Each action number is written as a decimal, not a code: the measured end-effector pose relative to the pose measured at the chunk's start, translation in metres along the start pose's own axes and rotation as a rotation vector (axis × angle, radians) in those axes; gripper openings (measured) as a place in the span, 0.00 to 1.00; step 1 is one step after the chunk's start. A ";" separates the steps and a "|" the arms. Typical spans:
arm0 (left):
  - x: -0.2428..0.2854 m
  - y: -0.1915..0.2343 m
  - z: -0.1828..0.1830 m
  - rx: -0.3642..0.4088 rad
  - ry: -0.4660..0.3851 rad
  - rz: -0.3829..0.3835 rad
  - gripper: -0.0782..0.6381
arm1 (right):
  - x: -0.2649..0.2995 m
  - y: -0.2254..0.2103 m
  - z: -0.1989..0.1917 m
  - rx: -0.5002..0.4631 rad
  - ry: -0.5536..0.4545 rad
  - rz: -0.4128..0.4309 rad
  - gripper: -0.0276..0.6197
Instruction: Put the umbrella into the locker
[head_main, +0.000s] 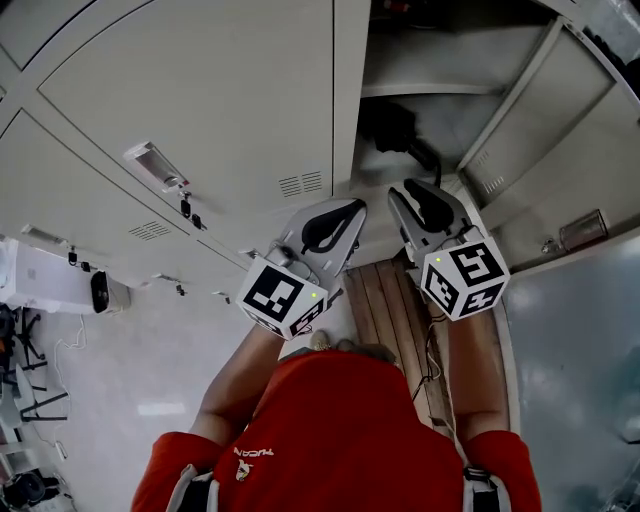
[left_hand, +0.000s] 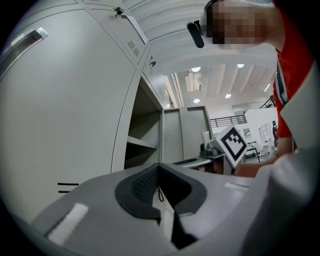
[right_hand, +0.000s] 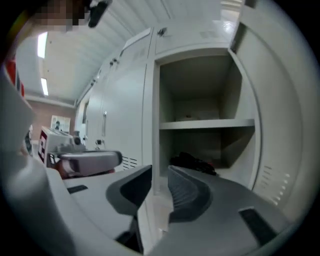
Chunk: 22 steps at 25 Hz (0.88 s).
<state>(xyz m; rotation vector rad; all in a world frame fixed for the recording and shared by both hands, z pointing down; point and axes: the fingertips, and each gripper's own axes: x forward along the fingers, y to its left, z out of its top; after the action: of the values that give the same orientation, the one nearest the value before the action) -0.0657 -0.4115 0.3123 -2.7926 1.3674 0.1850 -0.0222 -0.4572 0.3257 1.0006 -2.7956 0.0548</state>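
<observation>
The black folded umbrella (head_main: 393, 128) lies inside the open locker (head_main: 440, 60), on the floor of the compartment under the shelf; the right gripper view shows the umbrella (right_hand: 192, 162) just past my jaws. My right gripper (head_main: 405, 190) hangs in front of the locker's mouth, outside it, jaws a small gap apart and empty (right_hand: 160, 172). My left gripper (head_main: 355, 205) is beside it, before the closed neighbouring door; its pads (left_hand: 150, 182) meet with nothing between them.
The locker's door (head_main: 560, 130) stands swung open at the right. A shelf (right_hand: 205, 123) splits the locker. Closed locker doors with handles (head_main: 155, 165) fill the left. A wooden strip (head_main: 385, 300) runs along the floor below; a white device (head_main: 50, 280) stands far left.
</observation>
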 end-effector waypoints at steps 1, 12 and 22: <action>-0.002 -0.001 0.003 0.000 -0.005 -0.001 0.12 | -0.008 0.005 0.002 0.026 -0.025 0.003 0.19; -0.020 -0.021 0.011 -0.012 -0.023 -0.032 0.12 | -0.059 0.060 0.018 0.126 -0.195 0.075 0.05; -0.021 -0.029 0.009 0.000 -0.017 -0.047 0.12 | -0.064 0.073 0.007 0.130 -0.190 0.058 0.05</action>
<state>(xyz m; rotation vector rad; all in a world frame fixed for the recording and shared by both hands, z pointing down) -0.0563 -0.3767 0.3051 -2.8131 1.2971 0.2063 -0.0213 -0.3611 0.3092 1.0012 -3.0286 0.1589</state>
